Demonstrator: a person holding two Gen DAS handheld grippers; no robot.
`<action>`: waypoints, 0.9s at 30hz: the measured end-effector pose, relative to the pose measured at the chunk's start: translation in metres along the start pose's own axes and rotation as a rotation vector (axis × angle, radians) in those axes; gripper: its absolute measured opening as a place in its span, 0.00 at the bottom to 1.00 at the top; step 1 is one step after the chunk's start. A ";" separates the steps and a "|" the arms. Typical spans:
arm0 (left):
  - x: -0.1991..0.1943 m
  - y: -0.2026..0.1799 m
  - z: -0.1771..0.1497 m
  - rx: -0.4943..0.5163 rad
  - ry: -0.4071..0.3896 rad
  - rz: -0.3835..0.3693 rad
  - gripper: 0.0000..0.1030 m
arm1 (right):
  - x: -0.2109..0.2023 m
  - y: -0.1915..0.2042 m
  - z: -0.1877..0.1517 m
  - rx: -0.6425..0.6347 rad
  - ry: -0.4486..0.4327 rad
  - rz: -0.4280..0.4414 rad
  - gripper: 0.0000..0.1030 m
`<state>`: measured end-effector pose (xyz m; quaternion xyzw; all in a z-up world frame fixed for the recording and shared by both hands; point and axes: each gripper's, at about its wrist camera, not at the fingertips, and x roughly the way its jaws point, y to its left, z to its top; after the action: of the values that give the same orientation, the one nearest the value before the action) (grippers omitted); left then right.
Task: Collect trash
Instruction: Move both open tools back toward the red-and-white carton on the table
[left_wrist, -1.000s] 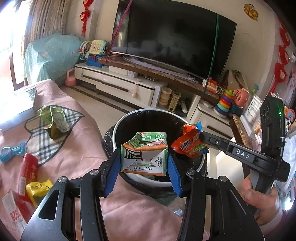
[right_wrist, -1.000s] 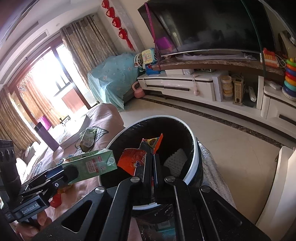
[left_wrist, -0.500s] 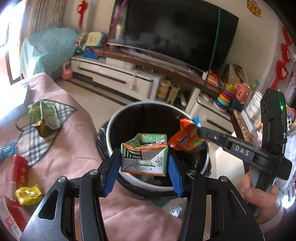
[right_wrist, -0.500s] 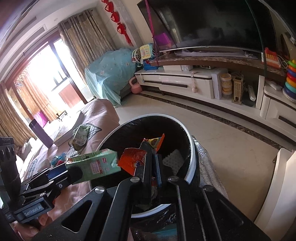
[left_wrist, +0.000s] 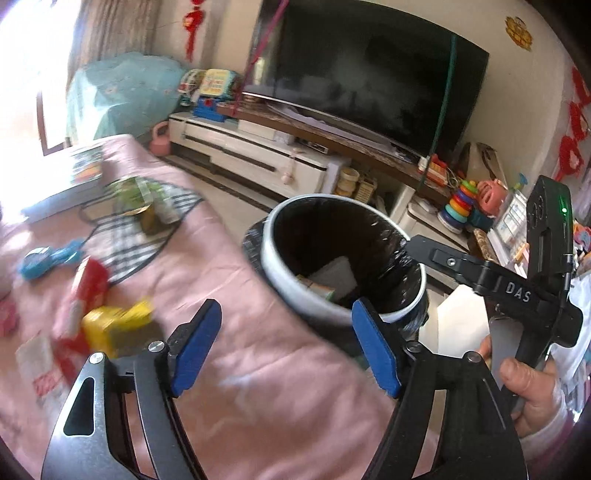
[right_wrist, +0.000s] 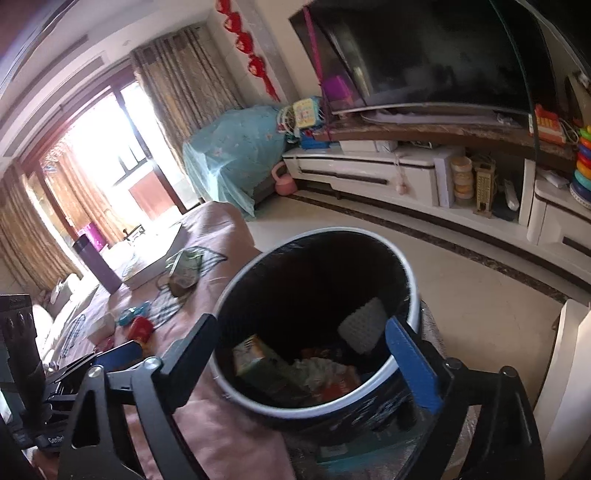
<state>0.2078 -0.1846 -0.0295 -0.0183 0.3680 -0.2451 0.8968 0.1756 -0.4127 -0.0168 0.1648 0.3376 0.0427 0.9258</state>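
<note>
Both your grippers empty right now, jaws opening: left gripper (left_wrist: 284, 347), right gripper (right_wrist: 306, 354). Green carton (right_wrist: 258, 360) and orange wrapper (right_wrist: 338, 382) sit in bin (left_wrist: 314, 295). Remaining trash, yellow packet (left_wrist: 118, 325) and red pack (left_wrist: 86, 288), lies on pink cover (left_wrist: 229, 295) left of bin. Left gripper nearer, I'd say.

TV (left_wrist: 369, 74): dark, right ahead of you
Kettlebell (left_wrist: 160, 138): pink, on the floor by your TV stand (left_wrist: 251, 162)
Stacking rings (left_wrist: 460, 201): far right shelf
</note>
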 end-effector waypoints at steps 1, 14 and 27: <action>-0.006 0.005 -0.003 -0.012 -0.001 0.006 0.73 | -0.001 0.004 -0.002 0.002 0.002 0.007 0.95; -0.080 0.084 -0.050 -0.155 -0.045 0.143 0.75 | 0.007 0.065 -0.040 0.023 0.078 0.133 0.97; -0.103 0.130 -0.078 -0.246 -0.022 0.216 0.78 | 0.028 0.124 -0.063 -0.081 0.138 0.189 0.97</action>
<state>0.1479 -0.0118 -0.0472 -0.0909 0.3853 -0.1002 0.9128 0.1609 -0.2733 -0.0377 0.1550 0.3812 0.1548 0.8982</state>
